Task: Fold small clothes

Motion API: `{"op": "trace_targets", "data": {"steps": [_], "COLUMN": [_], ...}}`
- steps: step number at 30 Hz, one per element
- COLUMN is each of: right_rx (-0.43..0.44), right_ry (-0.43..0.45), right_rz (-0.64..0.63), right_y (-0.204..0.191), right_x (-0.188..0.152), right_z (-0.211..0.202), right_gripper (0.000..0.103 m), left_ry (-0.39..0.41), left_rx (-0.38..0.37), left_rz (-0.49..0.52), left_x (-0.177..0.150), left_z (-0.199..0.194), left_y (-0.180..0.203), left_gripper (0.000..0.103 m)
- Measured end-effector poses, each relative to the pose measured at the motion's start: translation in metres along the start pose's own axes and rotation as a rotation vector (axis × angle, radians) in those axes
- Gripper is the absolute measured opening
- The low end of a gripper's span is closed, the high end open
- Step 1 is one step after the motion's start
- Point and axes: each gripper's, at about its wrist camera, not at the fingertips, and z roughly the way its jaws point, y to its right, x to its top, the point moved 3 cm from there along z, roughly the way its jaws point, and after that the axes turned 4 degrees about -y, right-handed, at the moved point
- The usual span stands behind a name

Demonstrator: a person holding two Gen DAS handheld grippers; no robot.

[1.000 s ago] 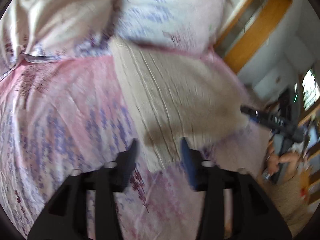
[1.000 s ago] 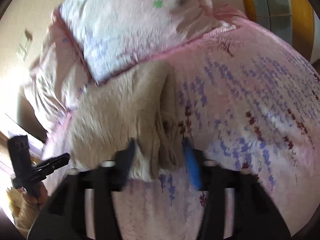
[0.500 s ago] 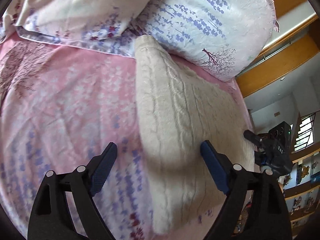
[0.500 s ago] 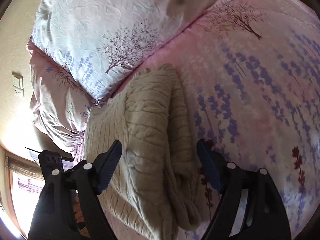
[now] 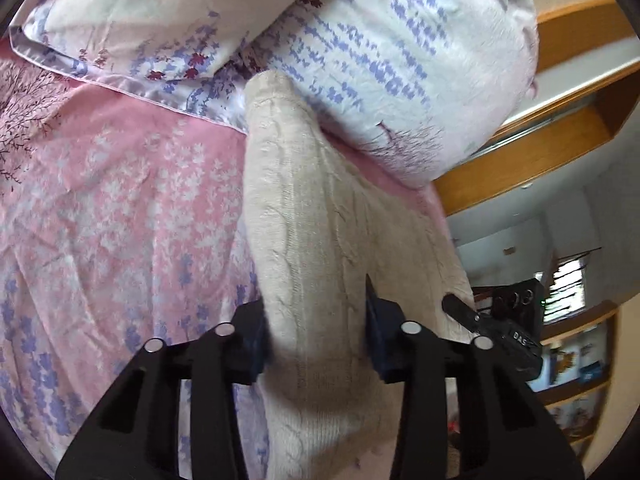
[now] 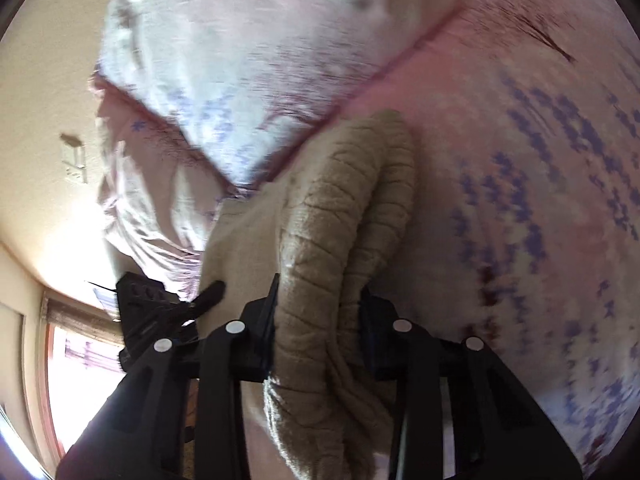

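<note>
A cream cable-knit sweater [image 5: 304, 216] lies folded on the pink floral bedspread [image 5: 120, 200], its far end against the pillows. My left gripper [image 5: 316, 328] is shut on the sweater's left edge, the knit bunched between its fingers. In the right wrist view the sweater [image 6: 320, 240] shows thick folded layers, and my right gripper [image 6: 318, 320] is shut on that edge. Each view shows the other gripper beside the sweater: the right one [image 5: 508, 332] and the left one [image 6: 160, 312].
Two floral pillows [image 5: 380, 60] lie at the head of the bed, touching the sweater's far end. A wooden headboard [image 5: 540, 152] stands behind them. The bed's edge runs beside the sweater, with a room and shelves [image 5: 580, 360] past it. A wall and window [image 6: 72, 360] are on the right gripper's side.
Both grippers were wide open over the sweater half a second ago. They have dropped forward and shut on its near edges, bunching the knit between the fingers.
</note>
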Motion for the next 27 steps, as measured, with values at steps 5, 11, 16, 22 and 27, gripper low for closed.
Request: {"op": "trace_targets", "data": {"steps": [5,11,16,22,27], "right_rx": [0.002,-0.007,-0.189,-0.325,-0.218], "right_ry": [-0.023,-0.071,-0.11,0.021,0.113], "right_rz": [-0.137,-0.236,-0.287,-0.338,-0.466], "right_y": [-0.052,-0.084,-0.086,-0.104,-0.14], "right_x": [-0.005,-0.017,-0.026,-0.024,-0.036], "right_z": [0.029,0.086,0.124,0.094,0.07], "right_gripper": [0.031,0.03,0.039,0.06,0.062], "left_ry": [0.061,0.109,0.087,0.194,0.271], "left_rx": [0.035,0.134,0.229,0.38,0.431], "left_rz": [0.052,0.027,-0.027,0.106,0.273], "left_x": [0.002,0.01,0.008,0.008,-0.012], "left_z": [-0.044,-0.096,-0.092,-0.108,-0.123], "left_y": [-0.001,-0.036,-0.087,-0.053,0.003], "left_gripper": [0.038,0.039,0.054,0.061,0.08]}}
